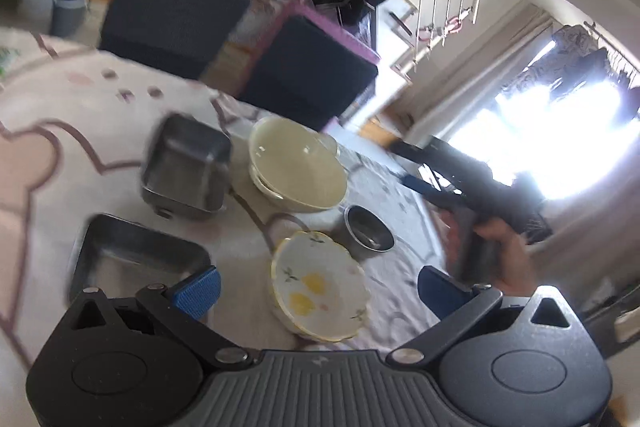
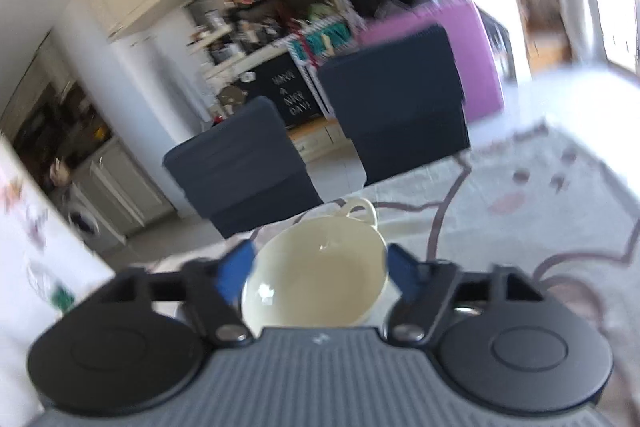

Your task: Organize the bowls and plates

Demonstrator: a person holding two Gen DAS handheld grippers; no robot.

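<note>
Left gripper (image 1: 316, 291) spread wide above floral plate (image 1: 318, 287)

Both wrist views oblique, near tablecloth (image 1: 60, 115), sharing chairs (image 2: 248, 167)

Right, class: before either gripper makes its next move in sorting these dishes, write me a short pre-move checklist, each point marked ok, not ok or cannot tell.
1. Left gripper is open and holds nothing: ok.
2. Floral plate lies between the left gripper's blue pads, ready to be approached: ok.
3. Right gripper has the cream handled bowl between its pads; firm contact: cannot tell, the picture is blurred.
4. Stacked cream bowls sit steady on the tablecloth: ok.
5. Small steel bowl stands apart from the floral plate: ok, a narrow gap shows.
6. Both wrist views are sharp enough to aim by: not ok, motion blur.
</note>
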